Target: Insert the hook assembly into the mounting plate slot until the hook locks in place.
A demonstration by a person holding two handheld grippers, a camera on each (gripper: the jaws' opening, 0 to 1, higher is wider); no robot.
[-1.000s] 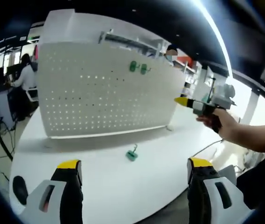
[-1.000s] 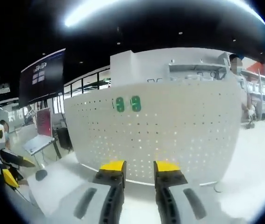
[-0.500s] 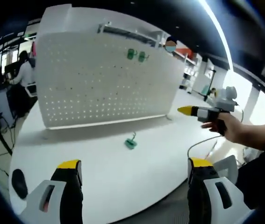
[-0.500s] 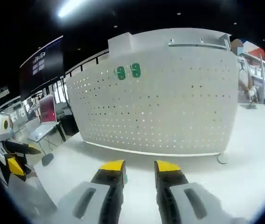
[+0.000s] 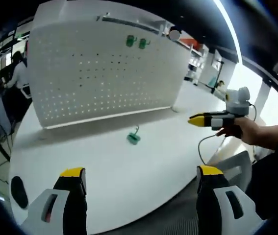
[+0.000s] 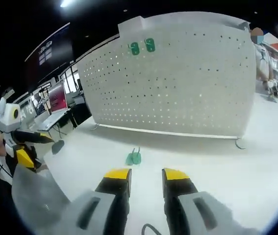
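A white perforated mounting plate (image 5: 99, 68) (image 6: 178, 73) stands upright on the white table. Two green hooks (image 5: 136, 42) (image 6: 142, 47) hang side by side near its top edge. One loose green hook assembly (image 5: 134, 137) (image 6: 134, 157) lies on the table in front of the plate, untouched. My left gripper (image 5: 141, 172) is wide open and empty, well short of the hook; it also appears at the left as left gripper (image 6: 28, 149). My right gripper (image 6: 146, 174) hovers just short of the hook, jaws a narrow gap apart with nothing between them. A hand holds the right gripper (image 5: 200, 120) at the right.
The table's (image 5: 129, 186) near edge curves across the bottom. A black round object (image 5: 17, 188) lies near the left edge. A cable (image 5: 207, 144) and a chair (image 5: 234, 164) are at the right. A person (image 5: 16, 73) sits at desks with screens (image 6: 58, 98) behind.
Both views have tilted down toward the table, bringing the loose hook into the right gripper view. The right gripper sits lower than before. The hook has not moved and both jaw gaps look unchanged.
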